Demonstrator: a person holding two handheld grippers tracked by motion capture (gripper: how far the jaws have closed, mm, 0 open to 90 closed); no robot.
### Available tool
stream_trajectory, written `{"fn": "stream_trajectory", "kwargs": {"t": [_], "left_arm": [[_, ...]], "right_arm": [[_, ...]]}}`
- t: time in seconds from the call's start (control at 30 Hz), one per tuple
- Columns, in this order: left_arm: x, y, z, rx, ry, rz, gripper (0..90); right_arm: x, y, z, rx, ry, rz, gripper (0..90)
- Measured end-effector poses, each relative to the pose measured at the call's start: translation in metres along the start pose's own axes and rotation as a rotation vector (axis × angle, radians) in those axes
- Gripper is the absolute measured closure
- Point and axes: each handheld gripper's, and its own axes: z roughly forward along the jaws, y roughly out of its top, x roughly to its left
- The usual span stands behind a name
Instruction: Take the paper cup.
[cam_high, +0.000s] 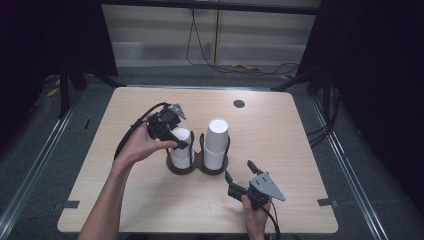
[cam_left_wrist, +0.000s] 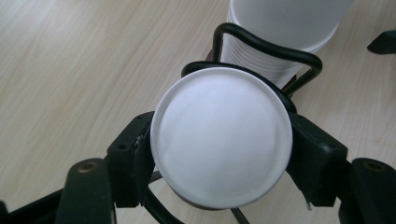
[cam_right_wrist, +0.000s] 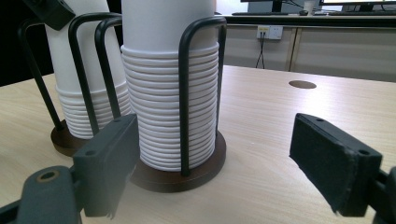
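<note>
Your left tongs (cam_high: 181, 141) are down on top of the left cup stack (cam_high: 181, 150), one jaw on each side of the topmost cup (cam_left_wrist: 222, 140). In the left gripper view both pads press against that cup's white upturned base, so you're clamped on it right now. Just beyond those tongs the black wire holder (cam_left_wrist: 266, 51) loops up, and behind it stands the taller right cup stack (cam_left_wrist: 285, 28).

Your left hand (cam_high: 142, 145) wraps the gripper body from the near left, cable trailing back over the wrist.

Your right tongs (cam_high: 239, 172) sit low near the front of the surface (cam_high: 300, 150), jaws spread wide with nothing between them. In the right gripper view the right cup stack (cam_right_wrist: 163, 93) rises just ahead of them, closer to the left jaw, its ribbed rims packed tight inside the wire uprights (cam_right_wrist: 187, 93) on a dark round base (cam_right_wrist: 196, 172). Farther off beyond that jaw is the left stack (cam_right_wrist: 79, 93) in its own wire frame. Ahead of the right jaw lies bare wood, with a small round hole (cam_right_wrist: 302, 84) farther back.

Your right hand (cam_high: 255, 212) holds the gripper from below, grey plate (cam_high: 266, 186) on top.
</note>
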Motion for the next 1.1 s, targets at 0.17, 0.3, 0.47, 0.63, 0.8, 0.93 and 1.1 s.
{"fn": "stream_trajectory", "kwargs": {"t": [0.17,0.3,0.47,0.63,0.8,0.93,1.1], "left_arm": [[0.002,0.002,0.004,0.031,-0.010,0.006,30.3],[0.004,0.002,0.007,0.043,-0.018,0.000,28.2],[0.004,0.002,0.010,0.053,-0.025,-0.004,28.3],[0.005,0.002,0.009,0.056,-0.027,0.011,30.3],[0.005,0.001,0.005,0.056,-0.029,0.001,30.9],[0.004,0.001,0.003,0.037,-0.040,-0.011,31.5],[0.004,0.001,-0.001,0.024,-0.043,-0.019,32.5]], "right_arm": [[0.000,0.000,0.000,-0.001,0.002,-0.001,15.7],[0.000,0.000,0.000,0.000,0.002,-0.001,15.7],[0.000,0.000,0.000,0.002,0.003,-0.002,15.7],[0.000,0.000,0.000,0.002,0.003,-0.002,15.7],[0.000,0.000,0.000,0.002,0.003,0.000,15.7],[0.000,0.000,0.000,0.003,0.003,-0.001,15.7],[0.000,0.000,0.000,0.003,0.002,0.000,15.7]]}}
